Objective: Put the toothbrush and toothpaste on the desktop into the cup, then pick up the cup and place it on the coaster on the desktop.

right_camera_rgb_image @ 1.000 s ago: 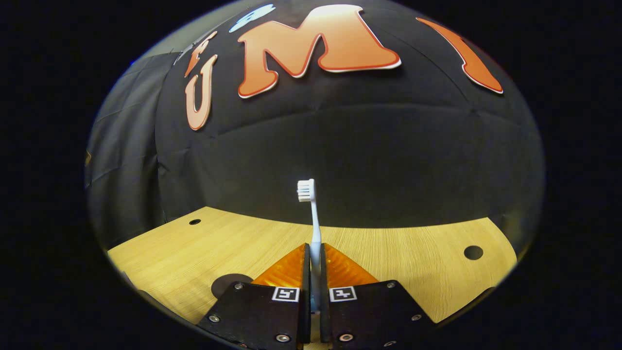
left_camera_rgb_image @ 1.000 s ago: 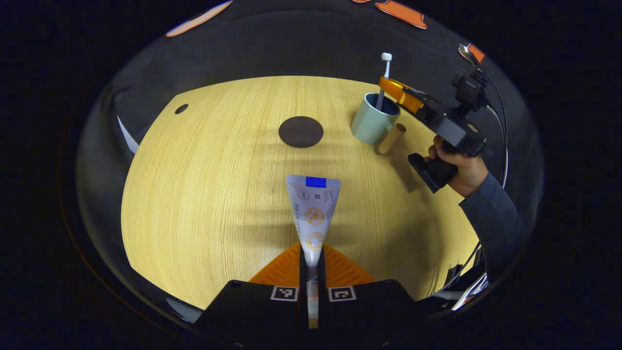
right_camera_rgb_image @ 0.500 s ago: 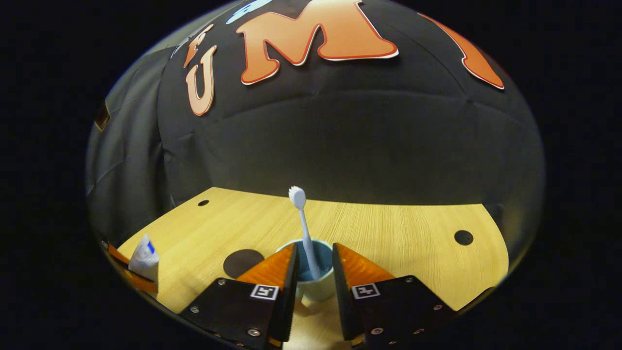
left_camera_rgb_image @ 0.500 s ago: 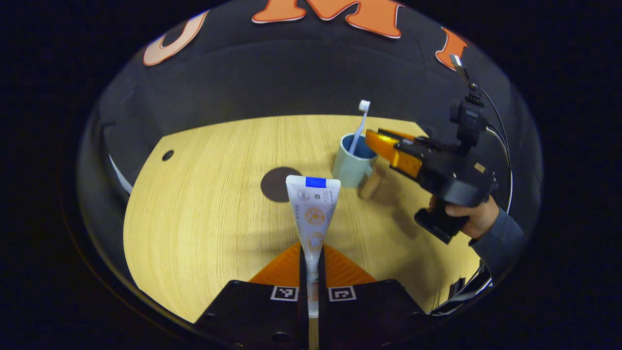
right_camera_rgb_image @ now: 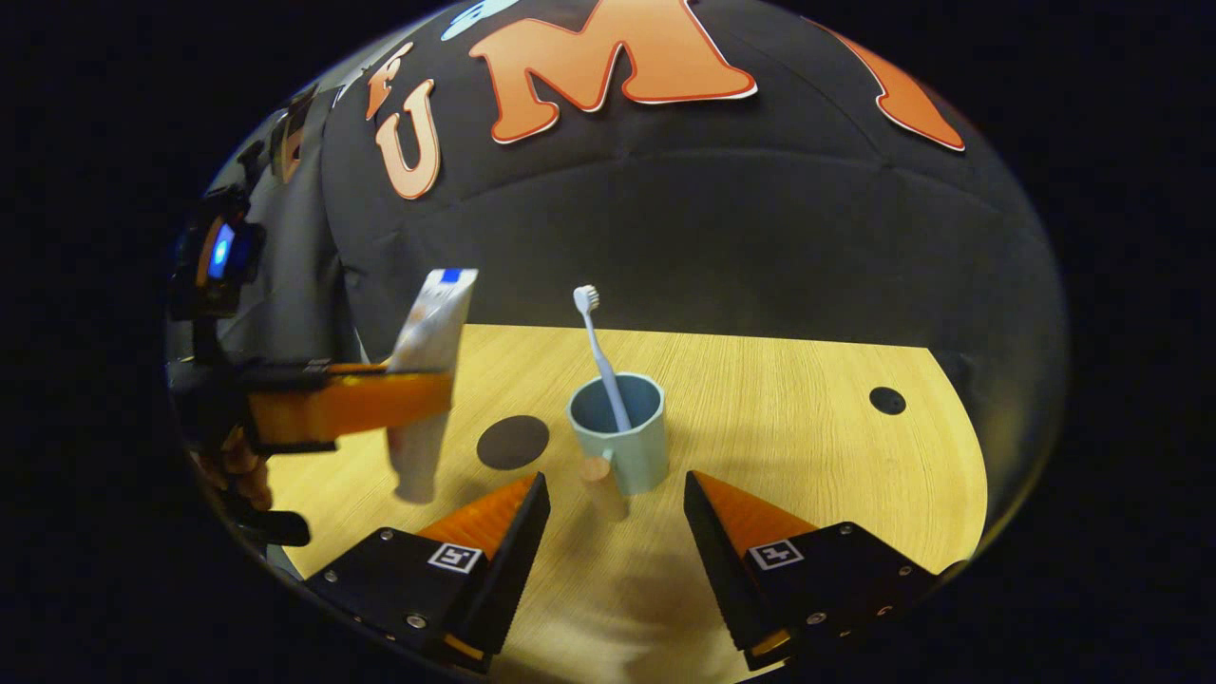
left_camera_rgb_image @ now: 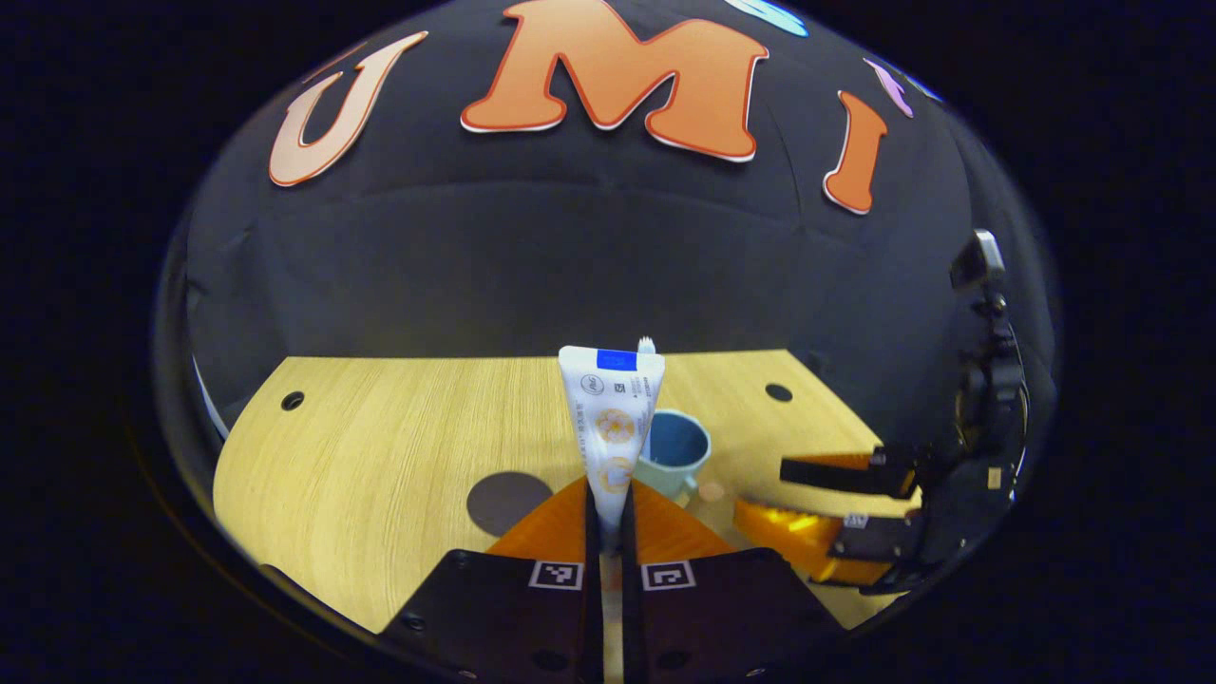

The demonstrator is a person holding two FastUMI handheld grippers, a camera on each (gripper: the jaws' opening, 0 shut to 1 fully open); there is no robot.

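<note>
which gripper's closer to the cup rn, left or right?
Right, by a small margin. The right gripper stands open just short of the cup, straddling its handle. The left gripper holds the toothpaste off to the cup's side, raised above the table.

One cup [right_camera_rgb_image: 617, 432], pale blue-green with a wooden handle. One toothbrush [right_camera_rgb_image: 599, 356], standing in the cup. One toothpaste tube [right_camera_rgb_image: 427, 370], held upright. One dark round coaster [right_camera_rgb_image: 513, 442] on the desk [right_camera_rgb_image: 807, 437]. Two grippers: the left gripper [left_camera_rgb_image: 608, 527] and the right gripper [right_camera_rgb_image: 616, 508]. Two small dark holes in the desk top, one [left_camera_rgb_image: 293, 400] toward its left edge and one [left_camera_rgb_image: 779, 391] toward its right.
</note>
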